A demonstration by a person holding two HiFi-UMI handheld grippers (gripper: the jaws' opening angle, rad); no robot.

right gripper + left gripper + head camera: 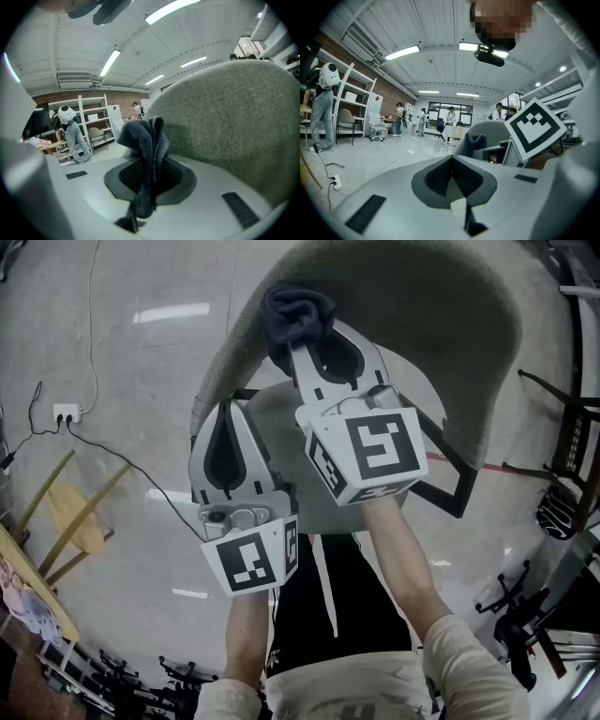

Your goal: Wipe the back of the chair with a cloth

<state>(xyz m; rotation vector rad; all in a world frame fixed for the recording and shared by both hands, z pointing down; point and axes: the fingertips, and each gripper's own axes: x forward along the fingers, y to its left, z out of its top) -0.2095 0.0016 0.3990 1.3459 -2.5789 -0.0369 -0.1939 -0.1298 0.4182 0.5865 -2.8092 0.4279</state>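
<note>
One cloth, dark blue-grey and bunched into a thick roll. It is clamped in the right gripper, whose jaws are closed on its lower part. In the right gripper view the cloth stands upright between the pads, its folded head above the jaw tips and a tail hanging down into the gap. Its long axis runs in line with the jaws. In the head view it points away from the person, toward the top of the frame. One chair, its back a wide curved shell in grey-green fabric, running from lower left to upper right across the head view. The cloth's head sits at the back's left upper rim and overlaps it; whether it presses into the fabric I cannot tell. In the right gripper view the chair fills the right side, just beside the cloth. Two grippers, each with one marker cube. The left gripper has its jaws drawn together with nothing between them. It is lower than the right one and to its left, near the chair's left edge, pointing the same way. On the floor at left lie one power strip, with a cable running from it, and one wooden chair.
</note>
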